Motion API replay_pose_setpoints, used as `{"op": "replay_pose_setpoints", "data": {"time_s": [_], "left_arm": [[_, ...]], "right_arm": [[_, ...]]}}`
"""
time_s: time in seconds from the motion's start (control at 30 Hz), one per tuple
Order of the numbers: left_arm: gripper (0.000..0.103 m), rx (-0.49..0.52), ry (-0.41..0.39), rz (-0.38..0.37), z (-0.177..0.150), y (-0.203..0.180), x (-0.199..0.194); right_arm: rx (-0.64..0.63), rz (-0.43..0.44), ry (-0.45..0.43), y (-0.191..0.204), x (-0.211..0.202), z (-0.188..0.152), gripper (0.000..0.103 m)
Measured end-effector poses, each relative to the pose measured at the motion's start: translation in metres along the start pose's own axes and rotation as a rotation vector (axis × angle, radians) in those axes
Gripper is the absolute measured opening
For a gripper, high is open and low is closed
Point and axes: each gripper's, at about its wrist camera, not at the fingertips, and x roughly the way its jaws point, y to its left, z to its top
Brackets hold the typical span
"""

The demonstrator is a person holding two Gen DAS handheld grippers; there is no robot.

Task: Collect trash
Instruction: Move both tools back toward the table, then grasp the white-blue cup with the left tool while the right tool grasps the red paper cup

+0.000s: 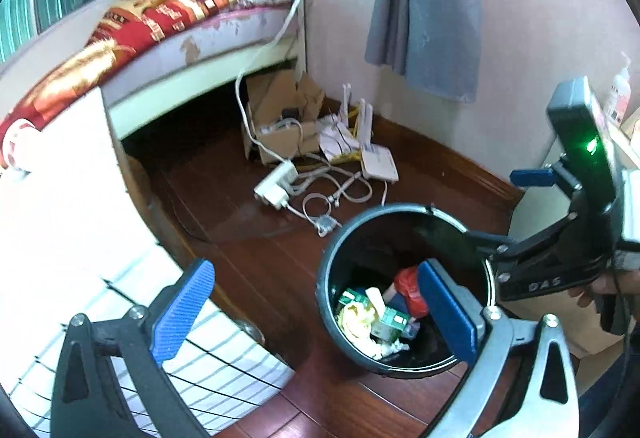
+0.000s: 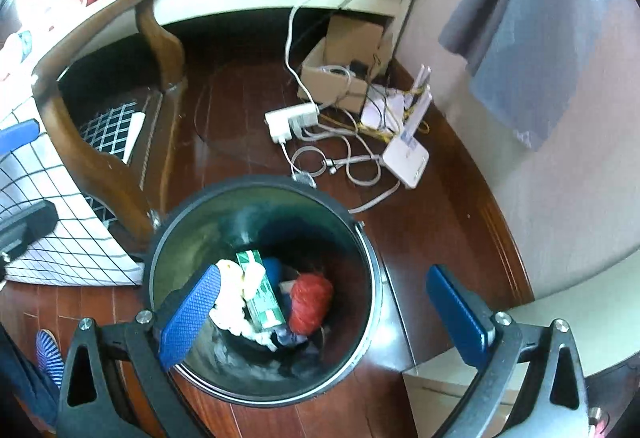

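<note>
A dark round bin [image 1: 360,234] stands on the wooden floor. It holds trash: a green carton [image 2: 262,290], a red crumpled ball [image 2: 310,302] and white tissue [image 2: 232,294]. My right gripper [image 2: 324,314] hangs over the bin's mouth, open, with nothing between its blue pads. In the left wrist view the right gripper [image 1: 486,205] reaches in over the far right of the rim. My left gripper [image 1: 316,312] is open and empty too, above the bin's left side. At the left edge of the right wrist view the left gripper [image 2: 22,181] shows in part.
A power strip [image 2: 292,119], loose cables, a white router [image 2: 406,157] and a cardboard box [image 2: 340,73] lie beyond the bin by the wall. A bed [image 1: 200,37] is behind them. A wooden table leg [image 2: 100,161] and checked cloth [image 2: 52,222] stand left; a pale cabinet [image 2: 452,390] right.
</note>
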Motion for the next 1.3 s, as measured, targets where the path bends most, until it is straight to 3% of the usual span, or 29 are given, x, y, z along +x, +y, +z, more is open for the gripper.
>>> {"op": "replay_pose_setpoints", "data": {"time_s": [0.23,0.5,0.6,0.8,0.93,1.07,1.3], "left_arm": [[0.102,-0.029,-0.083,0.059,0.007,0.035,-0.046],[0.102,-0.105,-0.147,0.174,-0.003,0.104,-0.088],[0.102,-0.141,-0.156,0.226,-0.011,0.134,-0.100],[0.102,-0.234,-0.183,0.410,-0.027,0.209,-0.119],[0.102,-0.285,-0.195,0.510,-0.031,0.262,-0.124],[0.102,-0.355,-0.190,0.572,-0.033,0.317,-0.121],[0.102,-0.393,-0.158,0.598,-0.031,0.376,-0.085]], "right_arm": [[-0.065,0.036,-0.098,0.032,-0.027,0.022,0.103],[-0.064,0.141,-0.289,0.086,-0.075,0.064,0.103],[-0.079,0.189,-0.320,0.114,-0.081,0.077,0.103],[-0.183,0.278,-0.396,0.189,-0.090,0.126,0.103],[-0.242,0.367,-0.394,0.238,-0.084,0.170,0.103],[-0.275,0.359,-0.364,0.283,-0.070,0.215,0.103],[-0.244,0.403,-0.305,0.326,-0.033,0.275,0.103]]}}
